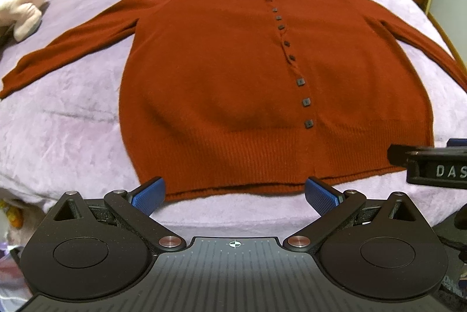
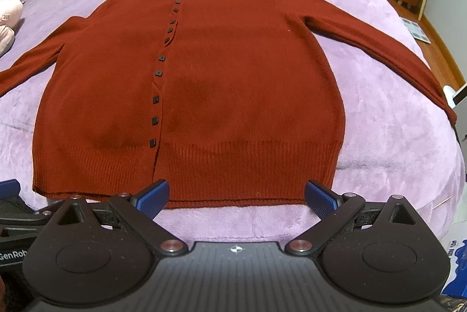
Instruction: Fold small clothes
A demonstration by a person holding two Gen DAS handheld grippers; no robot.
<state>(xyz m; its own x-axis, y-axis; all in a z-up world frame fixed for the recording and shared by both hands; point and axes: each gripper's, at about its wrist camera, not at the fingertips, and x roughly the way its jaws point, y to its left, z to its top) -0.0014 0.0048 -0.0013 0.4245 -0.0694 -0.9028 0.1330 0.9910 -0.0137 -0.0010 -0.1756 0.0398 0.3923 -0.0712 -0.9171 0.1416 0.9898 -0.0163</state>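
Where the left wrist view looks along its fingers, the rust-red cardigan [image 1: 233, 73] lies flat and buttoned on the lilac bedspread [image 1: 73, 119], hem toward the tool, neckline at the far end, so its long axis runs straight away from the left gripper [image 1: 235, 195]. Sleeves are spread out to both sides. The button placket [image 1: 287, 49] sits right of centre in this view, so this tool faces the cardigan's left half of the hem. Jaws stand wide apart, blue pads flanking the hem edge, nothing between them; whether the pad tips touch the knit cannot be told. The right gripper's body [image 1: 435, 166] shows at the right margin, just beside the hem's other corner. A pink plush toy [image 1: 23, 3] lies well apart at far left.

Right wrist view: same cardigan [image 2: 233, 84], hem nearest, placket [image 2: 163, 58] now left of centre, so the right gripper [image 2: 236, 196] faces the right half of the hem. Jaws equally wide, empty, pads at the hem line, contact uncertain. Left tool's edge visible at lower left.

Judgement: both tools are about equally near the hem; folding not yet begun. Next move likely depends on each reaching its own side.
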